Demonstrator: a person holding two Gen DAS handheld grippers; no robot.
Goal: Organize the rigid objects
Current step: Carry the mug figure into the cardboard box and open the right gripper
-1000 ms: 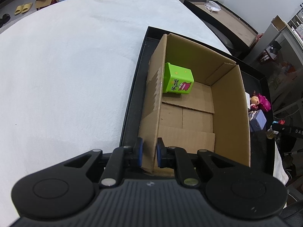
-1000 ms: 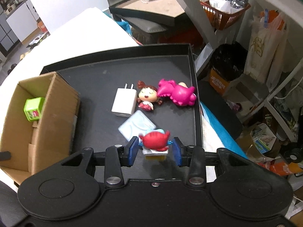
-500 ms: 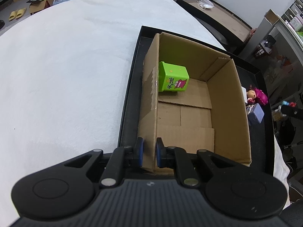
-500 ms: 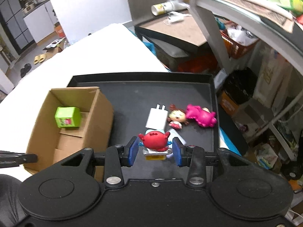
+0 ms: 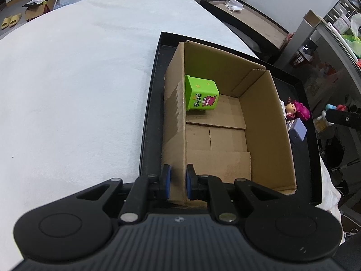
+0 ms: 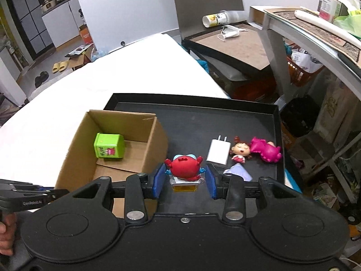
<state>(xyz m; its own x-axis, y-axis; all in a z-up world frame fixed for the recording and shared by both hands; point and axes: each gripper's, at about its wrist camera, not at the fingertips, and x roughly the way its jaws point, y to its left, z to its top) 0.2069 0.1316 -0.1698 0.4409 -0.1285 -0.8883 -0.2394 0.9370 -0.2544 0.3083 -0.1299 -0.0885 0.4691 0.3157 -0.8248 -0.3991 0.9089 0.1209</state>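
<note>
An open cardboard box [image 5: 266, 122] stands on a black tray [image 5: 151, 103]. A green cube toy [image 5: 201, 95] lies inside it at the far left. My left gripper [image 5: 177, 181] is shut on the box's near left wall. My right gripper [image 6: 184, 180] is shut on a red crab figure [image 6: 183, 167] and holds it above the tray [image 6: 194, 117], just right of the box [image 6: 144, 153]. The green cube [image 6: 109, 145] shows in this view too. A white charger [image 6: 218, 151], a doll head [image 6: 240, 150], a pink toy [image 6: 266, 150] and a lilac block [image 6: 239, 172] lie on the tray.
The tray sits at the right edge of a white table [image 5: 72, 85]. A dark side table [image 6: 234, 43] with a cup and mask stands behind. A shelf [image 6: 311, 29] and cluttered bags are to the right.
My right gripper has lifted the red crab figure off the tray and carried it left toward the box. My left gripper still grips the box wall.
</note>
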